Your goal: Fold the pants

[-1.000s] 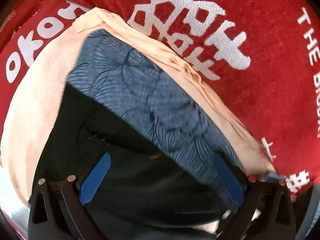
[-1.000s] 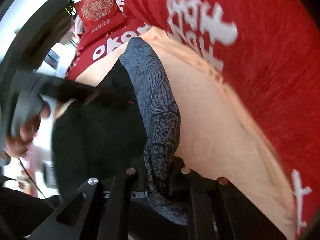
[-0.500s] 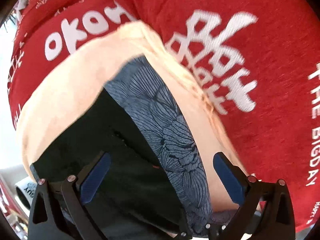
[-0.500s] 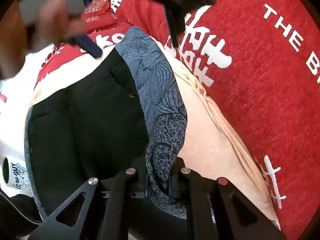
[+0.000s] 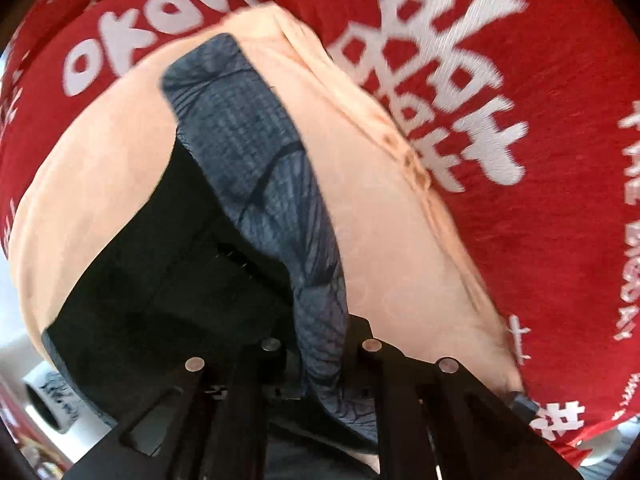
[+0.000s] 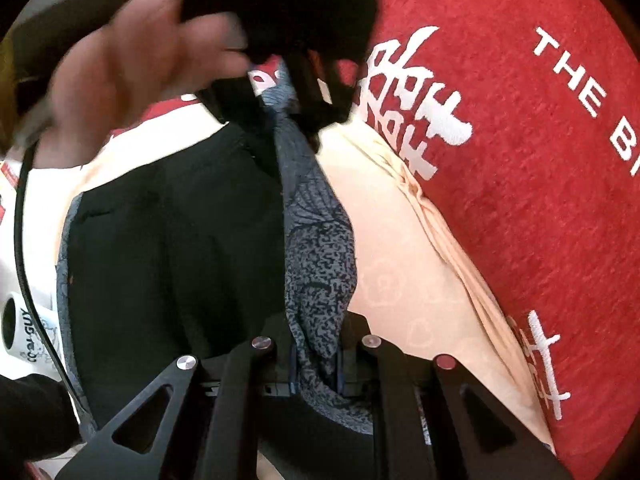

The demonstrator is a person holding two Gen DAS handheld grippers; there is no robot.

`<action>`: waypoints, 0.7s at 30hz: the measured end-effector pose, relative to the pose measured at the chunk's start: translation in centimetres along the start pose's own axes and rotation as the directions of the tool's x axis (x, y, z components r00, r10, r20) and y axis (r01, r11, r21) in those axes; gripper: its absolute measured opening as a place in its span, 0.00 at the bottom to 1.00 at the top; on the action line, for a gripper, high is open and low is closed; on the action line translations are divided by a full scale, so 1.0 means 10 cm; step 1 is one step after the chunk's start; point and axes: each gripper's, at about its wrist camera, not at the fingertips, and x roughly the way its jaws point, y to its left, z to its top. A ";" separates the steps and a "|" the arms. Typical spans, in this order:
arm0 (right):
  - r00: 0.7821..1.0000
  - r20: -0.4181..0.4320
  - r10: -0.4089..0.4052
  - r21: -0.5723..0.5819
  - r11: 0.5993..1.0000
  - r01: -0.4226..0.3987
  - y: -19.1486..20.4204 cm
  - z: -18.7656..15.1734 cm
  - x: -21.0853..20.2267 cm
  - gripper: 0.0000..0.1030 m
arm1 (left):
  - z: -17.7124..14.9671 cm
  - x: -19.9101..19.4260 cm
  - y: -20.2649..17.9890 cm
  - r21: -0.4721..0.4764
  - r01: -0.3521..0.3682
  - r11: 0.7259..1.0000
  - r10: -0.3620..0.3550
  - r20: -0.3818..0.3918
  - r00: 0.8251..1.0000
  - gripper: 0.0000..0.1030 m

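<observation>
The pants [image 5: 168, 300] are black with a grey-blue patterned band [image 5: 256, 168] along one edge, and they lie on a peach cloth [image 5: 100, 168]. My left gripper [image 5: 320, 364] is shut on the band, which runs up between its fingers. My right gripper [image 6: 316, 356] is shut on the speckled part of the same band [image 6: 320, 264], nearer this end. In the right wrist view a hand [image 6: 132, 60] holds the left gripper over the band's far end. The band is drawn up into a ridge between the two grips.
A red blanket with white lettering [image 5: 540, 160] lies under the peach cloth and fills the right side. A white mug [image 6: 16, 328] with print stands at the lower left, beside the pants' edge. A black cable [image 6: 20, 216] hangs at the left.
My left gripper's jaws, wide apart with blue pads showing, have closed on the patterned band. The hand with the left gripper has come lower over the band's far end in the right wrist view.
</observation>
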 end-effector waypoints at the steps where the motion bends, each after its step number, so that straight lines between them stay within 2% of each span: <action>1: 1.000 0.001 0.002 0.000 1.000 -0.002 -0.02 0.02 0.04 0.14 | -0.06 -0.04 0.05 0.001 0.010 1.000 -0.010 0.017 1.000 0.10; 4: 1.000 -0.007 0.019 -0.027 0.999 -0.019 0.01 0.01 0.02 0.19 | -0.28 -0.13 0.25 -0.006 0.026 1.000 -0.026 0.060 0.998 0.10; 6: 1.000 -0.017 0.023 -0.077 0.997 -0.024 0.05 -0.03 0.03 0.41 | -0.34 -0.08 0.39 -0.022 0.047 0.999 -0.046 0.052 0.998 0.10; 7: 0.999 -0.026 0.026 -0.114 0.993 -0.029 0.06 -0.04 0.05 0.67 | -0.34 -0.05 0.42 -0.030 0.057 0.998 -0.055 0.048 0.997 0.10; 8: 0.999 -0.030 0.018 -0.177 0.984 -0.023 0.09 -0.07 0.08 0.78 | -0.33 -0.04 0.45 -0.037 0.070 0.997 -0.069 0.044 0.997 0.10; 10: 0.999 -0.041 0.008 -0.243 0.970 -0.018 0.07 -0.09 0.17 0.75 | -0.32 -0.04 0.47 -0.034 0.090 0.995 -0.089 0.040 0.995 0.10; 11: 0.994 -0.096 0.049 -0.247 0.966 -0.072 0.01 -0.08 0.28 0.39 | -0.33 -0.09 0.47 -0.023 0.093 0.995 -0.092 0.050 0.995 0.10; 12: 0.983 -0.156 0.100 -0.229 0.964 -0.134 -0.03 -0.07 0.32 0.15 | -0.36 -0.16 0.47 -0.010 0.103 0.995 -0.102 0.059 0.993 0.10; 13: 0.968 -0.206 0.146 -0.197 0.962 -0.188 -0.08 -0.04 0.37 0.13 | -0.42 -0.25 0.50 -0.003 0.114 0.993 -0.113 0.067 0.991 0.10; 15: 0.970 -0.192 0.149 -0.223 0.956 -0.191 -0.05 0.02 0.26 0.12 | -0.51 -0.39 0.61 0.008 0.131 0.991 -0.132 0.077 0.988 0.10; 18: 0.985 -0.150 0.088 -0.263 0.956 -0.126 0.18 0.03 -0.05 0.12 | -0.74 -0.59 0.94 0.026 0.157 0.987 -0.158 0.075 0.985 0.10; 21: 0.993 -0.113 0.026 -0.268 0.962 -0.056 0.59 -0.03 -0.39 0.12 | -0.90 -0.60 1.29 0.045 0.141 0.989 -0.143 0.050 0.988 0.10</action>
